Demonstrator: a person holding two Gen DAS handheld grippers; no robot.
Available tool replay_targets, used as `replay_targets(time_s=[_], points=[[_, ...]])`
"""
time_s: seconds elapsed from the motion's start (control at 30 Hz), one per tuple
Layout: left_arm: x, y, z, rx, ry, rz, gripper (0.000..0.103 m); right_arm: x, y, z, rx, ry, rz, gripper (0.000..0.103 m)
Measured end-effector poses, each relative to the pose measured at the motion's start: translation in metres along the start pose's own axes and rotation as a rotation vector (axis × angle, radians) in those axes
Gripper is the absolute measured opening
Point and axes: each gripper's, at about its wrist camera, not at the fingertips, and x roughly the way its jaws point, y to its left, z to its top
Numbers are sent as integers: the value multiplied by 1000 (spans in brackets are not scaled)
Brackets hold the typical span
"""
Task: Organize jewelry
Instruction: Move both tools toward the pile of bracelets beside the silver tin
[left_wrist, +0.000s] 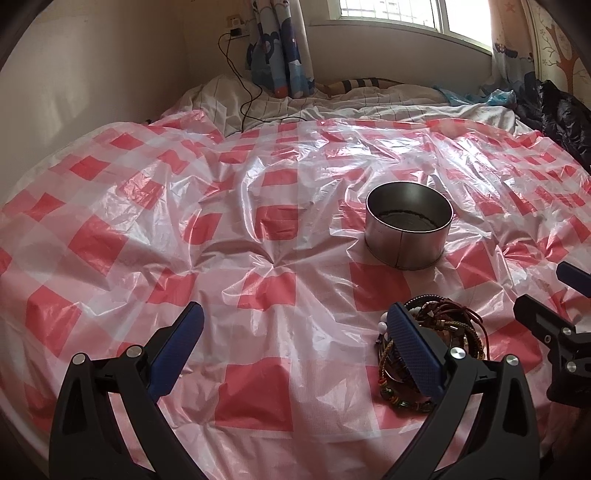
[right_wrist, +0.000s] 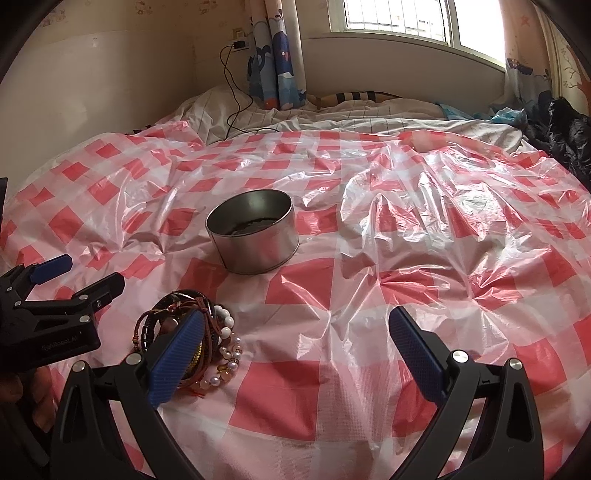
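Bracelets (right_wrist: 192, 339) light, limp, tangled; pinch cord bundle, avoid slick pearls. Tin (right_wrist: 255, 230) near. Both claws (left_wrist: 295, 347) (right_wrist: 299, 354) spread, empty.

The sheet (left_wrist: 258, 229) over the bed is thin, glossy plastic, creased and crinkled; the tin (left_wrist: 408, 225) at one o'clock is smooth, dull-shining metal; the bracelets (right_wrist: 192, 339) are braided cord, leather and glossy pearly beads; the finger pads (right_wrist: 177, 358) are matt blue with a fine rough grid, on matt black plastic.
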Motion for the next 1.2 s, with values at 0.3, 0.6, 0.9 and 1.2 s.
replay_targets(time_s=[0.3,0.6,0.9,1.2], points=[[-5,-2,1,6,-13,-23,96,-2,1,1,8,-4,19,96],[-3,-8,-2,31,6,-58,96,-3,0,2,15,-8,24,96],[-3,-13,-4,35,11,-64,96,-4,-1,2,18,-8,25,96],[-3,-18,-7,45,19,-77,96,-4,-2,2,19,-7,25,96]])
